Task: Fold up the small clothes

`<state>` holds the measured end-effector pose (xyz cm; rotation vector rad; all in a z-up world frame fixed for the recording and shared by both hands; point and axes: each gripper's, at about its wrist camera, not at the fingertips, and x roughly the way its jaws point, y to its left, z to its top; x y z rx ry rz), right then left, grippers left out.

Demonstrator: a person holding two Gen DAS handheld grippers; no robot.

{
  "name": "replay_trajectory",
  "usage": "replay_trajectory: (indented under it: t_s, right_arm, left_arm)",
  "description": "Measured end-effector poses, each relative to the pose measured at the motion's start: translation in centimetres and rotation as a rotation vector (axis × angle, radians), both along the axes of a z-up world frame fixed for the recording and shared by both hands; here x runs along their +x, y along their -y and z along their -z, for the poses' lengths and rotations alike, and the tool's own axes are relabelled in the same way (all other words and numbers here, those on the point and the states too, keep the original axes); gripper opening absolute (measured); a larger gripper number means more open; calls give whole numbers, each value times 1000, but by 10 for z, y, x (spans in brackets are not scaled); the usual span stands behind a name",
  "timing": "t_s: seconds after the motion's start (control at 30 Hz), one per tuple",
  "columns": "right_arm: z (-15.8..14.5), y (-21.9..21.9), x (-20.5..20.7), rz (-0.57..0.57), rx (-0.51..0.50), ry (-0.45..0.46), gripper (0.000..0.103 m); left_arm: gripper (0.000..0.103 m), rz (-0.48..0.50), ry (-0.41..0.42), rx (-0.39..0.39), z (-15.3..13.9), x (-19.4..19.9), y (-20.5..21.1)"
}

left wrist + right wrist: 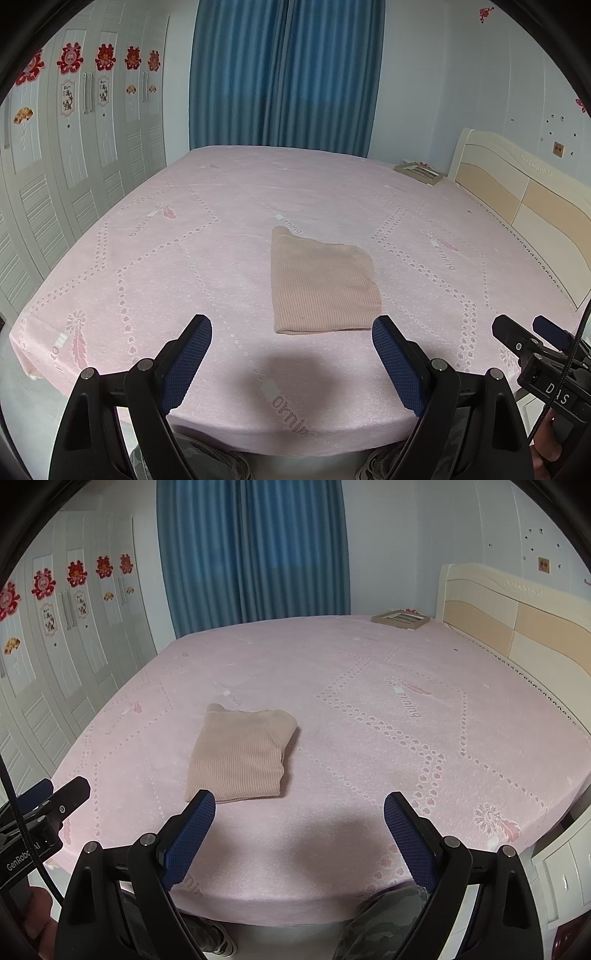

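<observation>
A small beige ribbed knit garment [323, 282] lies folded into a neat rectangle on the pink bed [184, 236]. In the left wrist view my left gripper [291, 325] hovers over the bed's near edge just short of the garment, jaws wide open and empty. The right gripper [528, 328] shows at that view's right edge. In the right wrist view the same garment [238, 755] lies ahead and to the left. My right gripper [300, 801] is open and empty above the pink bed [406, 672], its left pad near the garment's front edge. The left gripper [62, 794] appears at the far left.
A flat framed box [419, 171] lies on the bed's far right corner by the cream headboard [517, 206]. White wardrobe doors [74, 155] line the left side, blue curtains [284, 74] hang behind. A person's camouflage-trousered legs [384, 923] stand against the near bed edge. A white nightstand [561, 878] sits at right.
</observation>
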<state>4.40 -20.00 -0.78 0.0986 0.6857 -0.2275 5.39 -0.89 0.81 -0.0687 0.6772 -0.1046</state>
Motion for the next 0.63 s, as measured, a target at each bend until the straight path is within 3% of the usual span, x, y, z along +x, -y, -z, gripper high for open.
replay_trajectory:
  t_s: [0.63]
  right_arm:
    - [-4, 4, -7, -1, 8, 20, 92]
  left_arm:
    - [88, -4, 28, -30, -2, -3, 0]
